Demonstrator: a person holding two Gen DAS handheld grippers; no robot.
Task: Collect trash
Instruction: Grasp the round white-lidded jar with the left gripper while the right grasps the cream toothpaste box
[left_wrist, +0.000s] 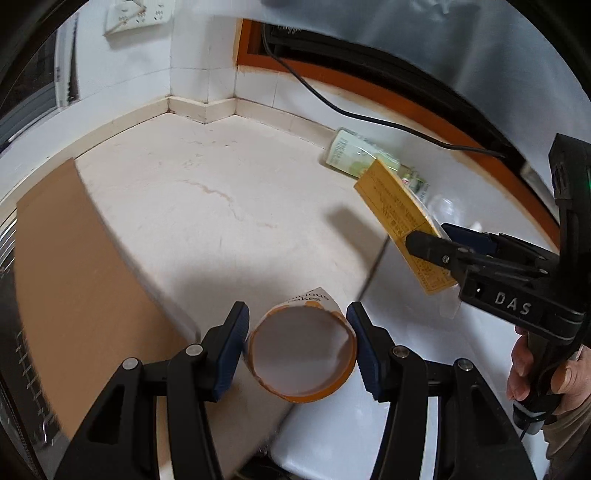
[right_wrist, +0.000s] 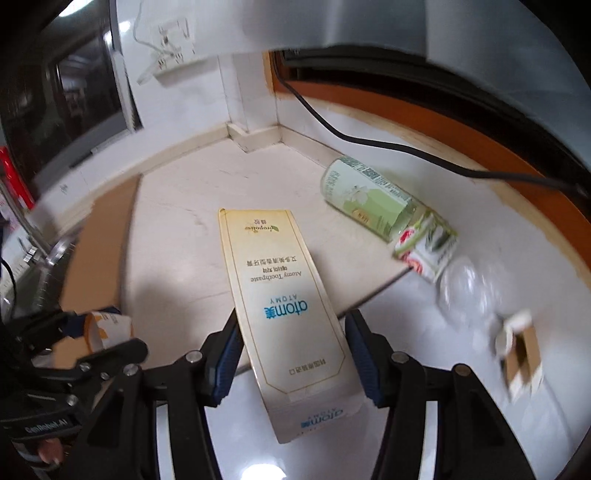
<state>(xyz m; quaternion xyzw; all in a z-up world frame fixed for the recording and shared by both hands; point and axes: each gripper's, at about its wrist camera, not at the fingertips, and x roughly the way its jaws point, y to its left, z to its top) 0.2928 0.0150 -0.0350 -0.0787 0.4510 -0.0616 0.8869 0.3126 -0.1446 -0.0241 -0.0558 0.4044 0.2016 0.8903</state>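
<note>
A paper cup (left_wrist: 303, 354) with an orange rim sits between the blue pads of my left gripper (left_wrist: 297, 310), mouth toward the camera, and both pads press its sides. The right wrist view shows the same cup (right_wrist: 107, 328) at the far left in the left gripper (right_wrist: 74, 325). My right gripper (right_wrist: 291, 317) is shut on a long cream and yellow toothpaste box (right_wrist: 284, 295), which sticks out forward over the white counter. In the left wrist view that box (left_wrist: 395, 206) hangs in the air on the right, pinched by the right gripper (left_wrist: 428, 234), which a hand (left_wrist: 535, 373) holds.
A green-labelled plastic bottle (right_wrist: 369, 199) lies by the back wall, with a crushed small carton (right_wrist: 424, 247) and clear plastic (right_wrist: 465, 291) beside it. A small open cardboard box (right_wrist: 521, 354) lies at right. A black cable (right_wrist: 369, 144) crosses the back. A brown cardboard sheet (left_wrist: 74, 277) covers the left.
</note>
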